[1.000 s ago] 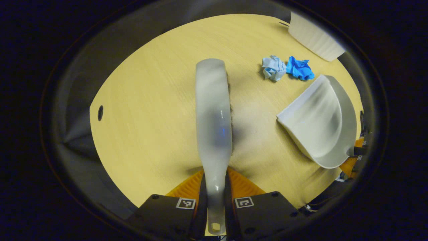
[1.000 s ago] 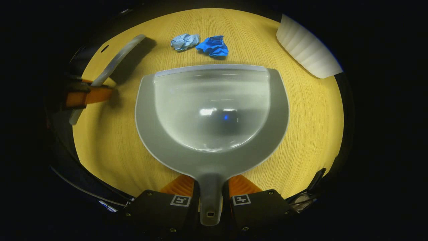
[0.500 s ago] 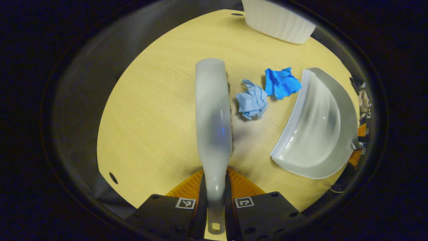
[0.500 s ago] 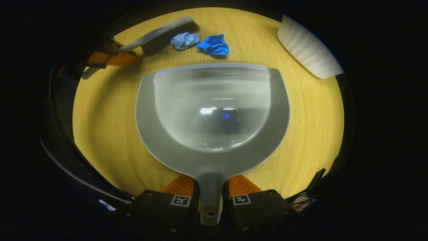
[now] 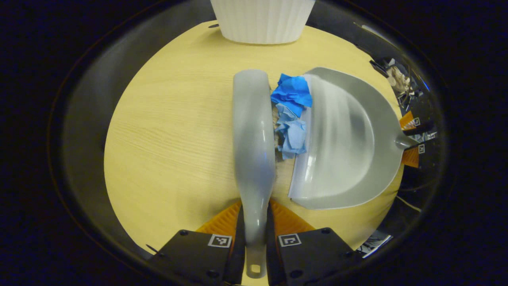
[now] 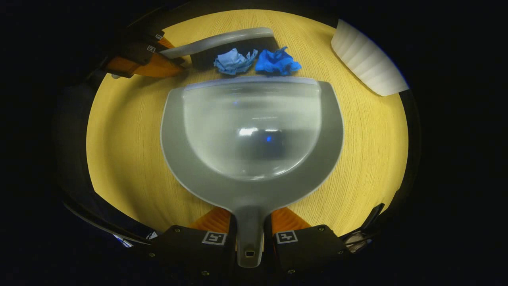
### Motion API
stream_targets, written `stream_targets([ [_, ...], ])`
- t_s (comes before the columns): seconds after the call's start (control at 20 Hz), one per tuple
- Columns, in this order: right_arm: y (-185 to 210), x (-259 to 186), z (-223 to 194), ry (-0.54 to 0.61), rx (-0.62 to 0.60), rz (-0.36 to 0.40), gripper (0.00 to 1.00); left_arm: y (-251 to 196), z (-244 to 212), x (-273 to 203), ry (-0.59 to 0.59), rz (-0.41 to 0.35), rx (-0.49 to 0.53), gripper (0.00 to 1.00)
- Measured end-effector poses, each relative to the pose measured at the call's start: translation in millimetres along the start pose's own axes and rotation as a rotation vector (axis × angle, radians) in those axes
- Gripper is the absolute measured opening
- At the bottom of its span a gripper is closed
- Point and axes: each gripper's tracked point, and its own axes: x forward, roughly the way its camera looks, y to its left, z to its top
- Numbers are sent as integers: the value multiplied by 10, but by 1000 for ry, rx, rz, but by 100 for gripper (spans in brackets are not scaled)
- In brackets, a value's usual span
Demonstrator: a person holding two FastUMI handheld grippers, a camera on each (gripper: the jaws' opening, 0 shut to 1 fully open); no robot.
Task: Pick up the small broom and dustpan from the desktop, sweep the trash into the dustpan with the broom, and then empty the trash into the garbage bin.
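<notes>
The left gripper point(image 5: 254, 234) has its fingers closed on the handle of the broom point(image 5: 254, 135), and the right gripper point(image 6: 250, 234) has its fingers closed on the handle of the dustpan point(image 6: 252, 131). Since half a second ago the broom has swung in across the surface point(image 5: 174, 131) and now presses the pale blue wad point(image 5: 291, 137) and the dark blue wad point(image 5: 291, 91) against the dustpan's front lip; before, both wads lay in open space between broom and pan. In the right gripper view the wads point(image 6: 235, 62) point(image 6: 277, 62) sit touching the lip, with the broom point(image 6: 226, 38) right behind them. The white ribbed bin point(image 5: 262, 20) stands at the far edge, now straight ahead of the left gripper.
</notes>
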Motion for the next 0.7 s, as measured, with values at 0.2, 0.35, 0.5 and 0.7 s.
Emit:
stream_targets([
  [0.2,-56,-1,28,-9,-39,-7,31,4,-1,-49,9,-48,75,29],
  [0.35,-122,13,100,-32,-74,1,31,83,-11,-130,26,-90,127,27],
  [0.5,-170,87,240,-58,-106,3,31,131,-67,-195,27,-159,140,29],
  [0.7,-218,92,378,-70,-117,6,31,192,-154,-277,27,-197,150,29],
])
